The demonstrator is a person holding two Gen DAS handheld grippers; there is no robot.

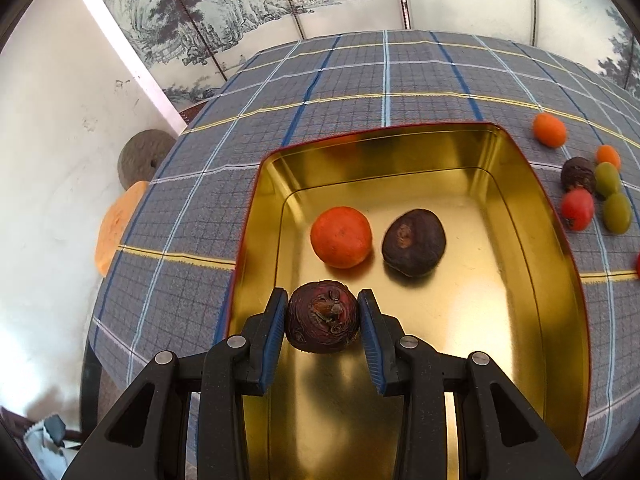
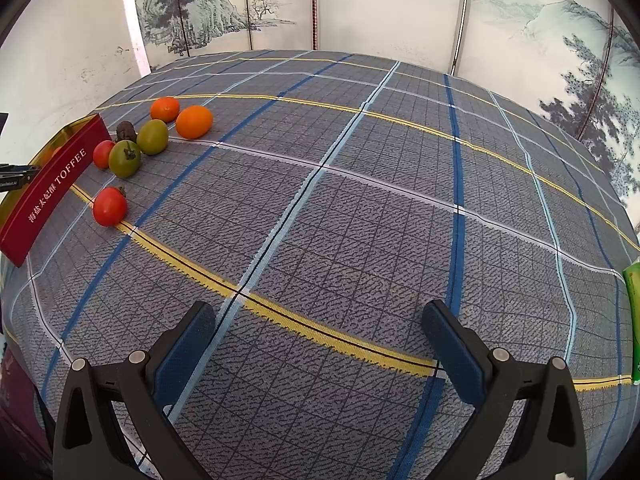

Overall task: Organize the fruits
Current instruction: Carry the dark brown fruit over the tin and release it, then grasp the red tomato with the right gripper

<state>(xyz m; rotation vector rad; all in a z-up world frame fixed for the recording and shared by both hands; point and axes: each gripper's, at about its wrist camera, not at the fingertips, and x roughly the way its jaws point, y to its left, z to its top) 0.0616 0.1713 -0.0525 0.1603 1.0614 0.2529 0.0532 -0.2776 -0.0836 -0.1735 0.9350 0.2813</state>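
A: Tin first: we log a gold-lined rectangular tin with a red outer wall, sitting on the grey plaid tablecloth. From the right wrist view we read "TOFFEE" on its red side.

B: Contents, as we see them: one orange mandarin and one dark brown water chestnut, side by side on the tin floor, close but with a sliver of gold between them.

A: Left gripper: we note both blue pads pressed against a second dark reddish-brown chestnut, clamped between them over the near part of the tin. We cannot tell whether it touches the floor.

B: Right gripper: fingers spread wide, nothing between them, only tablecloth beneath.

A: Loose fruit outside the tin, right wrist view: two orange fruits, a rounder one farther back and an oval one beside it. Two green tomatoes touching each other. A small dark chestnut behind them.

B: We add two red tomatoes: one against the green pair near the tin wall, the other alone, nearer the camera, on a yellow stripe.

A: Edge item: a green packet at the far right of the cloth, mostly cut off

B: Background: painted landscape screen behind the table
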